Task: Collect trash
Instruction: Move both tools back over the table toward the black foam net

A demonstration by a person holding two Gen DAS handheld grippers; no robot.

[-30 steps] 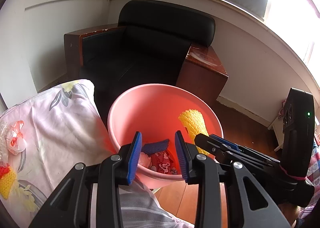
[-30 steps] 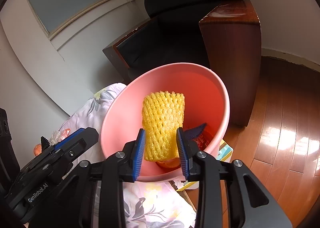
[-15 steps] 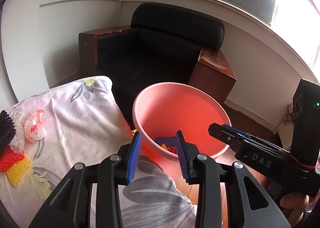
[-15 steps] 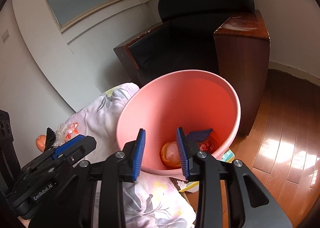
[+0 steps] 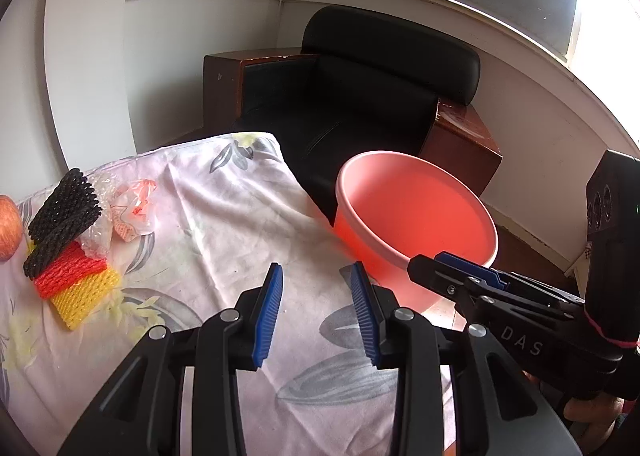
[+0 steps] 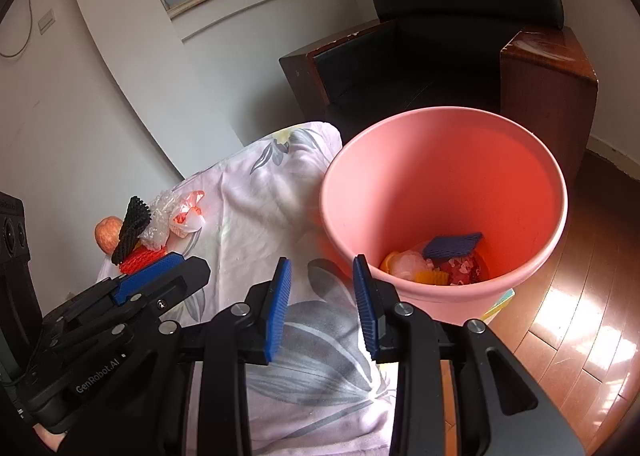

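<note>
A pink bucket [image 6: 444, 160] stands beside the table and holds a blue foam net [image 6: 454, 245] and other scraps; it also shows in the left wrist view [image 5: 416, 216]. On the floral cloth [image 5: 208, 240] at the left lie black [image 5: 62, 212], red [image 5: 66, 268] and yellow [image 5: 86, 296] foam nets, plus crumpled clear plastic [image 5: 132, 212]. My left gripper [image 5: 316, 304] is open and empty over the cloth. My right gripper [image 6: 322, 304] is open and empty, just left of the bucket's near rim.
An apple [image 5: 8, 226] sits at the cloth's far left edge. A black armchair [image 5: 360, 96] with wooden sides stands behind the bucket against the wall. Wooden floor [image 6: 580, 316] lies to the right.
The yellow foam net left my right gripper and dropped into the bucket. Both grippers pulled back and swung left, away from the bucket and over the cloth.
</note>
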